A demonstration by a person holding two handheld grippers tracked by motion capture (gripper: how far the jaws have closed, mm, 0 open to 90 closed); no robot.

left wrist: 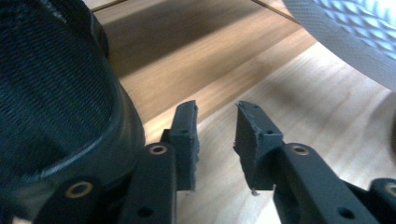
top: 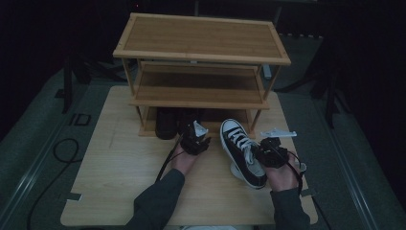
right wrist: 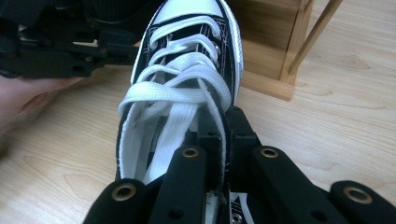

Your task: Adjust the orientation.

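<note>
Black-and-white sneaker (top: 243,152) on the table (top: 119,172) just in front of the wooden shoe rack (top: 201,62), toe toward the rack.

Seen close in the right gripper view: right gripper (right wrist: 223,140) pinching the sneaker's side wall beside the white laces (right wrist: 175,100).

Seen close in the left gripper view: left gripper (left wrist: 215,140) spread, nothing between the pads, just beside a dark mesh shoe (left wrist: 56,102) at the rack's base.

From the high view: both forearms reaching forward toward the rack, left hand (top: 184,160) left of the sneaker, right hand (top: 283,177) at its heel end.
</note>
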